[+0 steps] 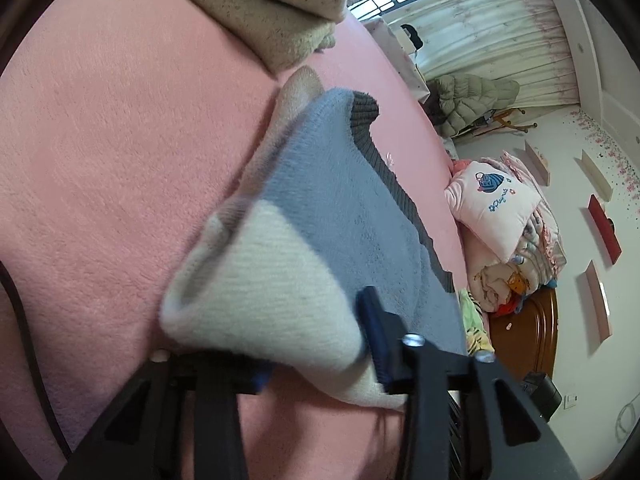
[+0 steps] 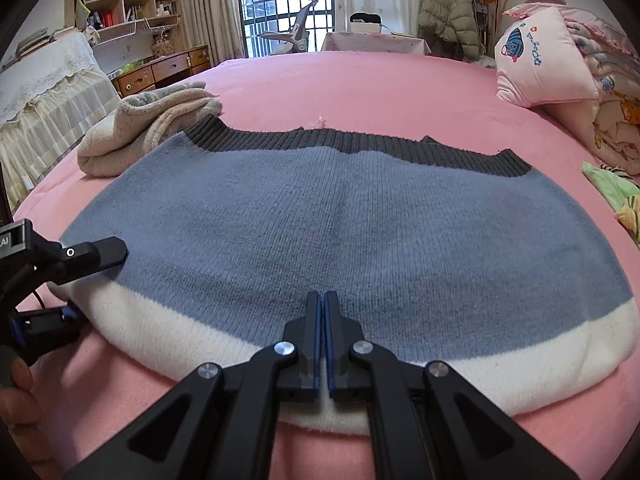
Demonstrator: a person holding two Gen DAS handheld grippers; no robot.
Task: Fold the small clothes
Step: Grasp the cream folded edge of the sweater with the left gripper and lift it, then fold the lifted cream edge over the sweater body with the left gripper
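A knitted sweater [image 2: 340,220], blue with a white band and a dark grey ribbed hem, lies flat on the pink bed [image 2: 360,88]. My right gripper [image 2: 323,294] is shut, pads together with nothing between them, its tips over the near white band at the sweater's middle. My left gripper [image 2: 96,280] is at the sweater's left edge, one finger on top of the cloth and one beneath. In the left wrist view the sweater's [image 1: 340,208] white corner bunches up between the fingers of the left gripper [image 1: 272,320], hiding one of them.
A folded beige fleece garment [image 2: 140,128] lies just past the sweater's far left corner. A pink pillow [image 2: 540,60] and stacked bedding sit at the far right, with a green patterned cloth [image 2: 616,192] near them. A hand [image 2: 16,392] holds the left gripper.
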